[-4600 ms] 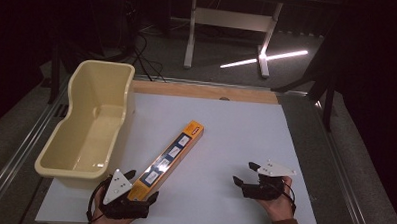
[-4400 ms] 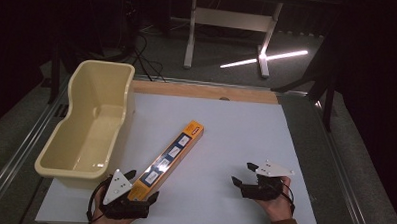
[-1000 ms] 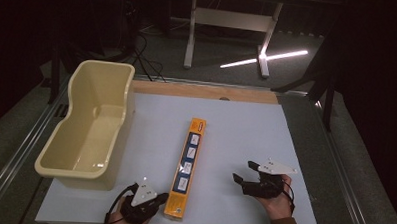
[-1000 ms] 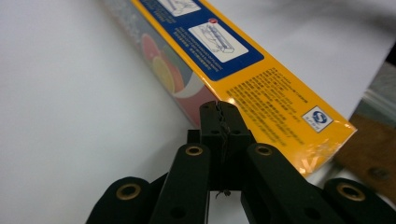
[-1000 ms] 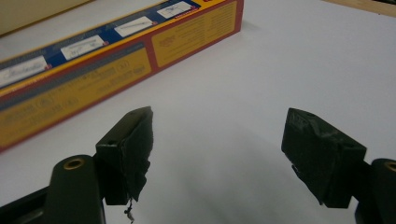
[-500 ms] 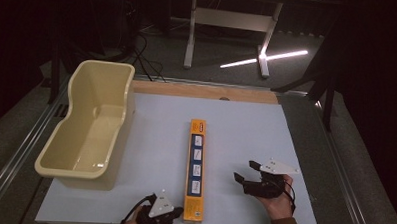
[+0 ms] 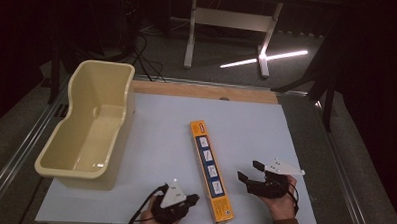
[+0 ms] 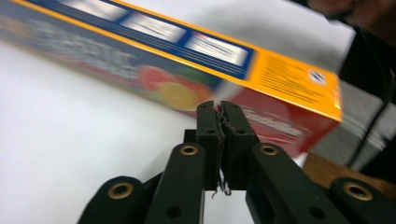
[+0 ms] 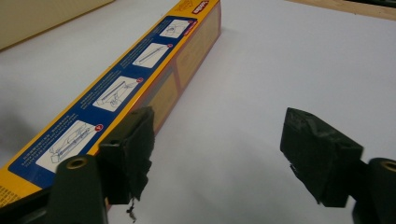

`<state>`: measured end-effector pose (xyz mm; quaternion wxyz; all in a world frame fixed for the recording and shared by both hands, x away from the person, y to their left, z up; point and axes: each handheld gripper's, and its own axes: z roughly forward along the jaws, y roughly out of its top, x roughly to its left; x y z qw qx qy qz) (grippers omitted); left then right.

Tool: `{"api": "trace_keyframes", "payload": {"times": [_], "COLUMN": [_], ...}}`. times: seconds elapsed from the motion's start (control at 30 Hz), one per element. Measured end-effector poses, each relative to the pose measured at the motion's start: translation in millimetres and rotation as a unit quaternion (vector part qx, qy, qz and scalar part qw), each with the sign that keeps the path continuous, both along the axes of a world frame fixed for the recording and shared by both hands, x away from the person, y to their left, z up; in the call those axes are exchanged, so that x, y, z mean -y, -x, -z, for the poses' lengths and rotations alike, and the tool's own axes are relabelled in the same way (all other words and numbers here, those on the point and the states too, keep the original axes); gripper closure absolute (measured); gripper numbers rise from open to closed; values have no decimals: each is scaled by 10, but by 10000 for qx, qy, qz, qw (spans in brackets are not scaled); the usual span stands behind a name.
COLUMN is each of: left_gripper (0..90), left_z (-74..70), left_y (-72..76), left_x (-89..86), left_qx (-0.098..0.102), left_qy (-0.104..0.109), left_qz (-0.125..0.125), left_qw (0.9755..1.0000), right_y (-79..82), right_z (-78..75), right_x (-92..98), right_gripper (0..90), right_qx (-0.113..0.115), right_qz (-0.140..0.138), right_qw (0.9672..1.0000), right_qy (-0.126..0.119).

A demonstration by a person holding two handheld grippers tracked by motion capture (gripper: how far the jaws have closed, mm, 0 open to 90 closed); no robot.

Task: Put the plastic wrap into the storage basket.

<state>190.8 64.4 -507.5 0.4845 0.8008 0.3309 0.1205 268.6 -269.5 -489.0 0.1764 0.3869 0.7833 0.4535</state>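
**Two hand-held grippers flanking a long box on a white counter**

Nearest the camera in the high view, the left gripper (image 7: 196,198) lay low at the front edge of the counter (image 7: 155,140), held by a hand and topped by its grey three-cornered plate. Its jaws stood together with nothing between them; in the left gripper view (image 8: 218,106) they had just been easing apart by a hair, though the pads still looked pressed to one another. Their tips pointed at the near end of the box (image 8: 261,88) and stood just short of its red side face; whether they touched it could not be told.

The right gripper (image 7: 249,171), held in the right hand (image 7: 279,201), rested slightly farther back on the other side of the box. Its jaws stood apart and had just been closing a little, with only bare counter between them in the right gripper view (image 9: 219,140). The box (image 9: 140,70) lay just beside that gripper's left jaw, outside the gap.

The box (image 7: 210,170), long, narrow and orange with a blue panel of pictures on top, lay flat on the counter, running from the front edge away toward the middle, between the two grippers.

Farther back and to the left, a cream plastic tub (image 7: 88,133) stood upright on the counter, well apart from the box.
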Motion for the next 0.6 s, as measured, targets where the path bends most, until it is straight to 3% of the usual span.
{"api": "trace_keyframes", "payload": {"times": [0.03, 0.07, 0.13, 0.17, 0.2, 0.23, 0.27, 0.47, 0.6], "left_gripper": [830, 805, 696, 696, 602, 602, 451, 192, 148], "left_z": [0, -55, -77, -93, -93, -115, -122, -122, -119], "left_y": [0, 7, 12, 19, 19, 37, 48, 118, 179], "left_x": [0, -140, -202, -257, -257, -367, -415, -624, -671], "left_qx": [0, 89, 151, 212, 212, 271, 280, 142, 126], "left_qy": [0, 19, -8, -61, -61, -207, -248, -334, -408], "left_qz": [0, -157, -243, -347, -347, -561, -658, -881, -889], "left_qw": [10000, 9998, 9996, 9992, 9992, 9978, 9971, 9955, 9951], "right_y": [0, -1, -1, -1, -1, 0, 2, -8, -14], "right_z": [0, -2, -2, -5, -5, -9, -23, -95, -163], "right_x": [0, -17, -26, -32, -32, -35, -39, -72, -153], "right_gripper": [271, 284, 286, 291, 291, 295, 297, 228, 175], "right_qx": [0, -23, -39, -48, -48, -49, -52, -165, -217], "right_qz": [0, 37, 51, 55, 55, 63, 57, 102, 2], "right_qw": [10000, 10000, 10000, 10000, 10000, 10000, 10000, 9998, 9998], "right_qy": [0, 16, 13, 9, 9, 2, -41, -59, 24]}}
